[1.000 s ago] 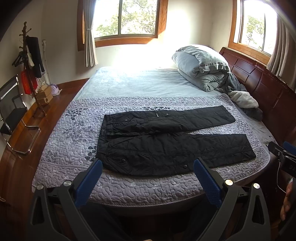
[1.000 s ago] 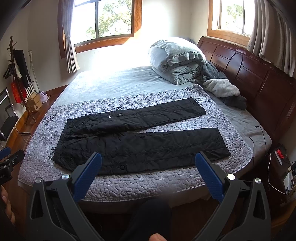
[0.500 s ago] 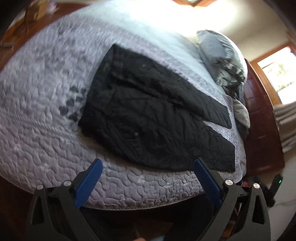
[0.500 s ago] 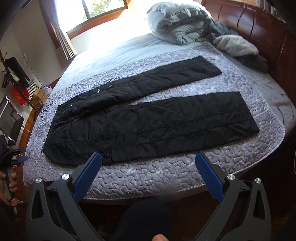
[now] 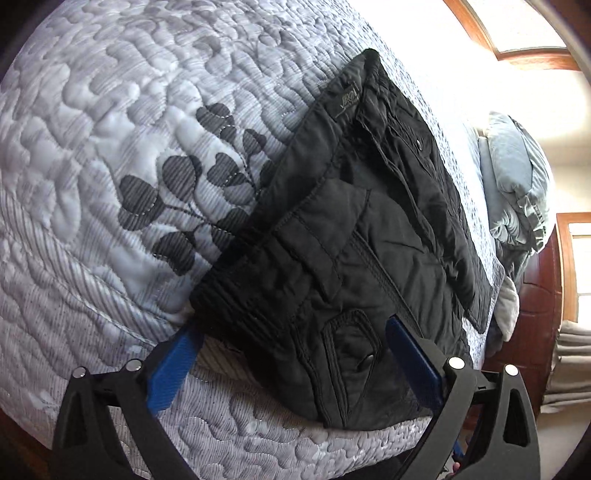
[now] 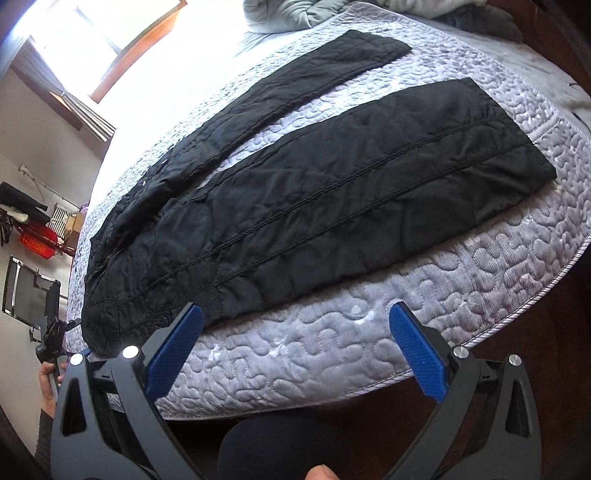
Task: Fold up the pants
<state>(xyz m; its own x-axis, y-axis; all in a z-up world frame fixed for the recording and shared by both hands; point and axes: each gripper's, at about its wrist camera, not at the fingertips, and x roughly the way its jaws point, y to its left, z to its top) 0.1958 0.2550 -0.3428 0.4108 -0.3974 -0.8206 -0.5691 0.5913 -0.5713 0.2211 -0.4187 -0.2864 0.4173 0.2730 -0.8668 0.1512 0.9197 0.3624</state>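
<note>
The left claw [image 5: 291,354], black-framed with blue-padded fingers [image 5: 171,363], has its jaws spread wide, straddling the waistband corner of the black quilted pants [image 5: 354,258]. The right claw [image 6: 295,347], same build, is also spread wide, low just in front of the pants' near leg, gripping nothing. In the right wrist view, the person's left hand [image 6: 50,382] grips its handle beyond the waist end.

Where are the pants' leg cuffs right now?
In the right wrist view, the leg cuffs lie upper right on the quilted bedspread, pointing toward the piled bedding.

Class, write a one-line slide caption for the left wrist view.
Open left gripper poised over the waistband corner of black pants on a quilted bed.
</note>
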